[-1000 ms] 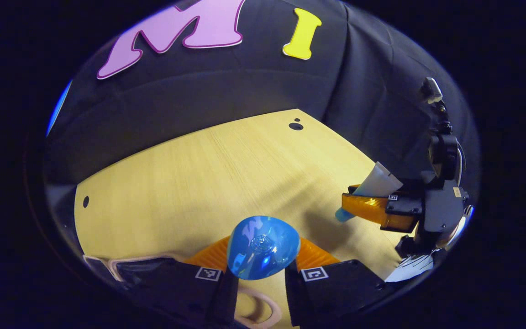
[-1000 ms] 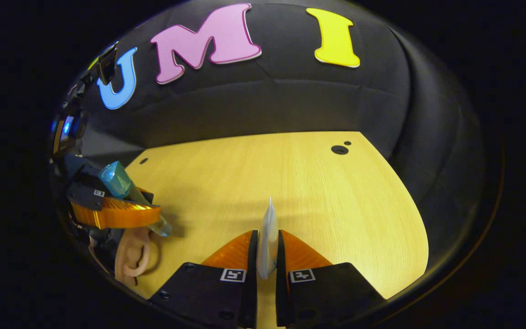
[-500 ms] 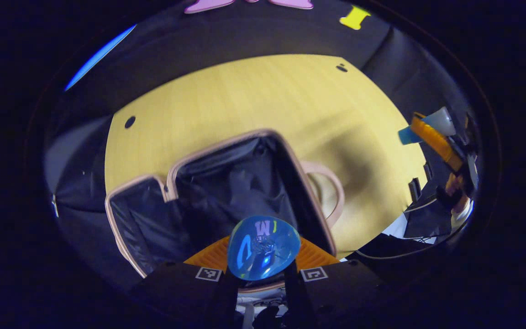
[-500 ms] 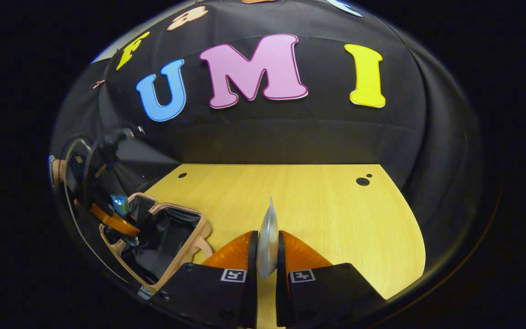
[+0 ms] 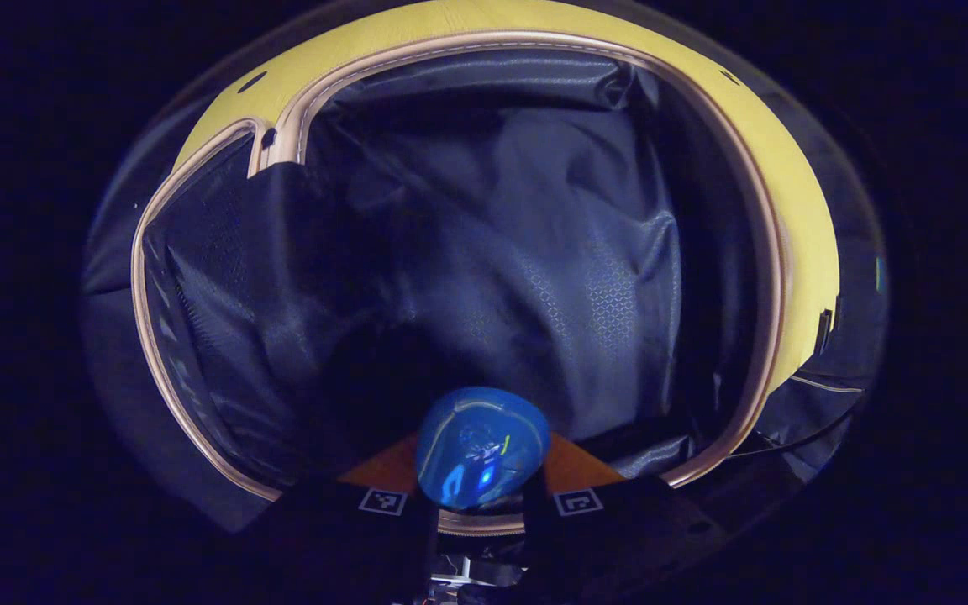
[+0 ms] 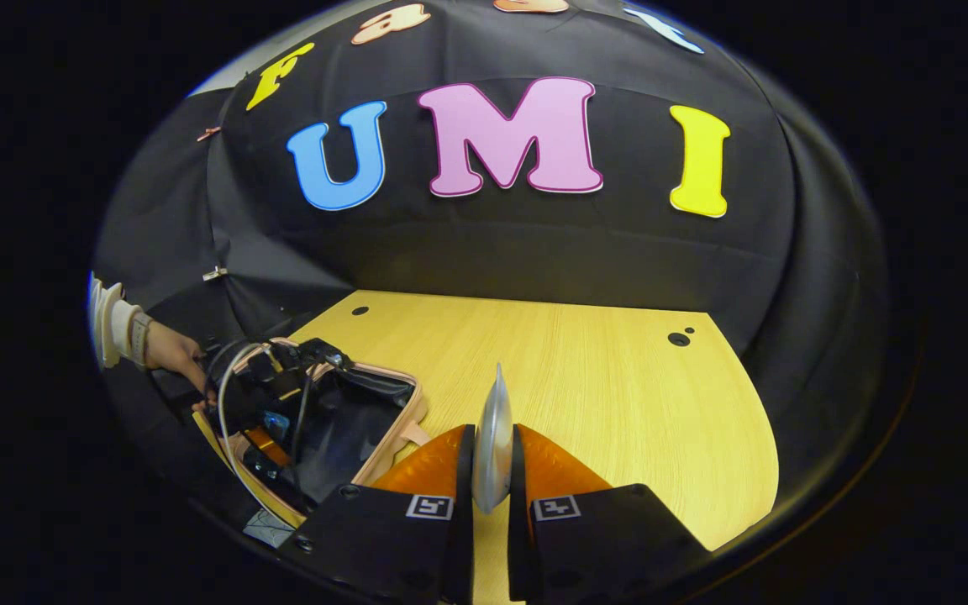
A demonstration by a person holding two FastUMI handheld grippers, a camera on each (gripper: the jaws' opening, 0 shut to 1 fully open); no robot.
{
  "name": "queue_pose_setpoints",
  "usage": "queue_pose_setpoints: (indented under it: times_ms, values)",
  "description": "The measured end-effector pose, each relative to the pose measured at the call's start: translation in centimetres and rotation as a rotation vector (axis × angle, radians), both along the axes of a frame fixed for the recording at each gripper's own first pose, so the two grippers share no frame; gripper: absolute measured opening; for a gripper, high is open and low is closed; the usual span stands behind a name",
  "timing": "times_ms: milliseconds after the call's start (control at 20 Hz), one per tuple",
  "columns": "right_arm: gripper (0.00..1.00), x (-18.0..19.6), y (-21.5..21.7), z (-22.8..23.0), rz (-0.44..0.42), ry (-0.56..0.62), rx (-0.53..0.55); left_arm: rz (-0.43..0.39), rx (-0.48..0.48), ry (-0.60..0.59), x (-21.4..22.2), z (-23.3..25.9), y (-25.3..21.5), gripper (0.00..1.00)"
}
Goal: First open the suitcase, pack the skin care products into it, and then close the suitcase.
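Suitcase: the suitcase (image 5: 534,252) lies open on the surface (image 6: 585,378), near its left front edge in the right gripper view; the dark lining is bare, and I see no product lying inside yet.
Opening step: done, judging by the lid folded back and the pale rim (image 5: 774,252) running round the open cavity.
Left tool: the left tool (image 5: 481,496) has its two fingers pressed on a blue bottle (image 5: 482,447), whose rounded end faces the camera; it hangs low over the lining, inside the rim.
Right tool: the right tool (image 6: 491,496) is closed on a thin pale tube (image 6: 494,445), seen edge-on, above the middle of the surface and to the right of the suitcase.
Person: a hand (image 6: 171,353) holds the left tool at the suitcase's far-left side.
Packing step: under way; the blue bottle looks about to be set down, not yet released.
Left to do: release the bottle, bring the tube across and in, then close the lid.
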State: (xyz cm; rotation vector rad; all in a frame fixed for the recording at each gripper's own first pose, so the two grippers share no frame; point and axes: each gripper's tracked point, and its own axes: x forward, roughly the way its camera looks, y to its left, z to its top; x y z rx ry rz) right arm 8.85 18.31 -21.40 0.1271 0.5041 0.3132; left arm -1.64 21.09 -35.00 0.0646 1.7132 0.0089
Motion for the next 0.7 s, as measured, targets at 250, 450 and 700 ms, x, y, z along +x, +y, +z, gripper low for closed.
queue_pose_setpoints:
  times_ms: [250, 450, 700]
  values:
    - [0.19, -1.2, 3.5, -0.2, 0.053, 0.027, -0.020, -0.008, -0.007, -0.074, 0.6, 0.3, -0.1, 0.59]
    - [0.20, -1.9, 9.8, -1.0, 0.147, 0.120, 0.041, -0.030, -0.071, -0.279, 1.6, 5.7, -0.6, 0.78]
    - [0.20, -3.9, 18.9, -5.0, 0.262, 0.404, 0.137, 0.061, -0.170, -0.470, 0.2, 12.2, 4.0, 0.79]
